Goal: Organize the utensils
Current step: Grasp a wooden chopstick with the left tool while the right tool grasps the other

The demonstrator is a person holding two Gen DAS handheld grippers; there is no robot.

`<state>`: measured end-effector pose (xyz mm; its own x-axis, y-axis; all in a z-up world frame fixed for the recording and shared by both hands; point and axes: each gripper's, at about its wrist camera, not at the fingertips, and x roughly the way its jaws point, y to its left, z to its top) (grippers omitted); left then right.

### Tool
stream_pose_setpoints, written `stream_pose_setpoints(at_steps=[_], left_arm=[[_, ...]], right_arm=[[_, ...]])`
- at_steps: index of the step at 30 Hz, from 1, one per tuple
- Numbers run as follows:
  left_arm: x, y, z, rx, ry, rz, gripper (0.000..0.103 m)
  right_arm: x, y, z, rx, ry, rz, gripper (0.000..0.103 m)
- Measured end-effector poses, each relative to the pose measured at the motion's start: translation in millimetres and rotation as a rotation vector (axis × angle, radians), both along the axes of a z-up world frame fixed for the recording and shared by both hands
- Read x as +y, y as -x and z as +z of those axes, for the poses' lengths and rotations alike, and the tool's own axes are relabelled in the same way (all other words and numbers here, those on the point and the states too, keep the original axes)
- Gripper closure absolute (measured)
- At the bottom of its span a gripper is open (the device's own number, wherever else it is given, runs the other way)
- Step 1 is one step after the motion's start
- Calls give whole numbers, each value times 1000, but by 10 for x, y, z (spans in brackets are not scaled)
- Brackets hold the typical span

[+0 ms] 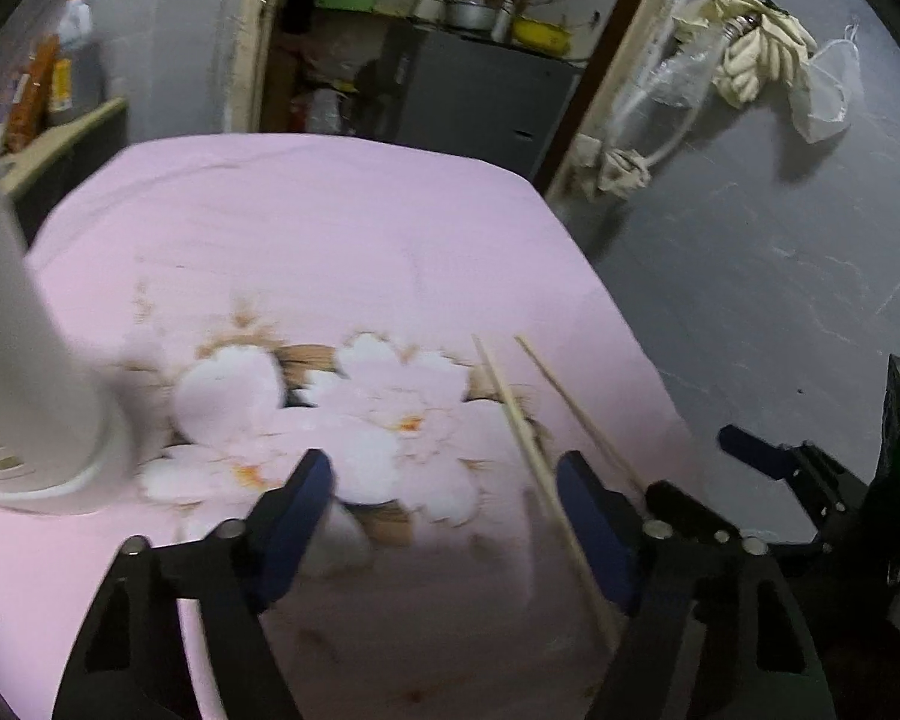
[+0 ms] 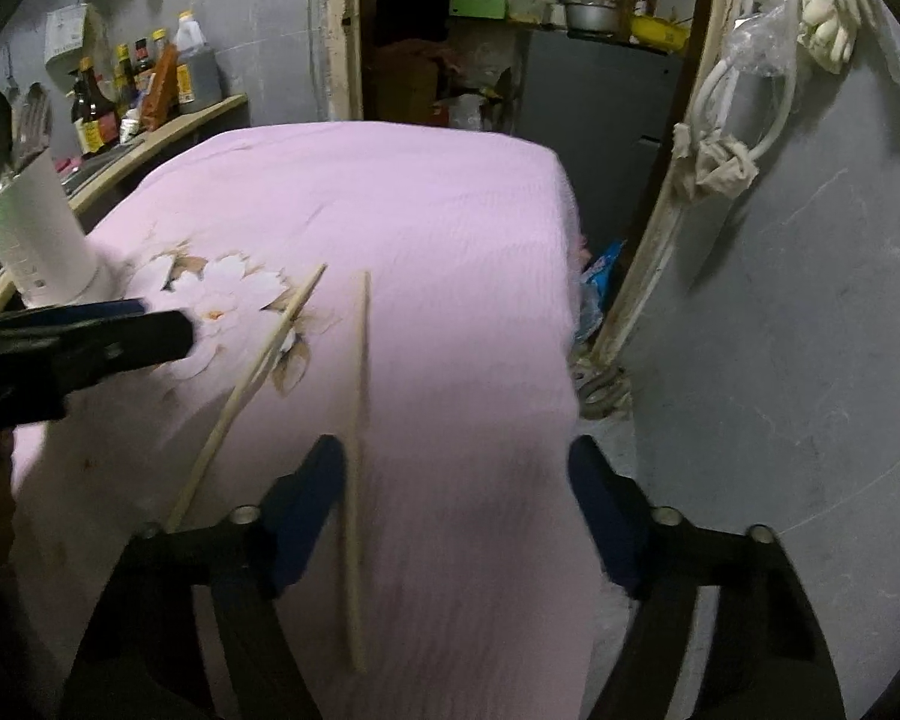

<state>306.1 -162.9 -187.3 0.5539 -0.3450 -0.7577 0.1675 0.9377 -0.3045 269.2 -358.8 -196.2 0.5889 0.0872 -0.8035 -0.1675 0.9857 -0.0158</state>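
Chopsticks lie on the pink cloth, two of them, side by side but apart. Both are long and thin, and both run from the bottom of each picture up toward the middle.

In the right wrist view, the right chopstick is almost straight up and down in the frame. It sits just inside the left finger of the right gripper. The other one, the left chopstick, leans to the upper right and lies outside those fingers, on the left. The right gripper's fingers are apart and press on nothing.

In the left wrist view, the left chopstick passes just inside the right finger of the left gripper. The right chopstick lies outside, further right. The left gripper is apart too, holding nothing.

So each gripper has its own stick near one finger, not in the middle. I think each needs to slide sideways a little before it squeezes.

A white holder stands on the cloth at the left of the frame, closer to the left gripper. That looks like where the sticks should go.
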Motion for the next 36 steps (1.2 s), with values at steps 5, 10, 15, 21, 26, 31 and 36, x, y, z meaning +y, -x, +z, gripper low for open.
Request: stream_pose_setpoints(at_steps=[5,10,15,21,26,31,36], left_arm=[[-126,-136,-56,49,34,-42,58],[-272,-263,-149,100,39,-44,72],[-337,-297,-185,122,37,-52,76],[-472,-315,-183,127,-35,-116,88],[-514,-302,-169,135,-78,-142,93],[-379,-147,-139,154,-78,-132,98],[-177,39,-100,170,-69,-96,98]], right_arm=[[-11,70,-71,25,-43,0,56],[-36,83,-106,29,-60,-5,64],[-81,134,-100,40,-84,-33,71],[-34,212,-79,53,-104,-23,88],[-47,209,-58,72,-125,-27,93],[-35,261,-32,92,-157,-17,98],[27,310,-17,107,-169,8,99]])
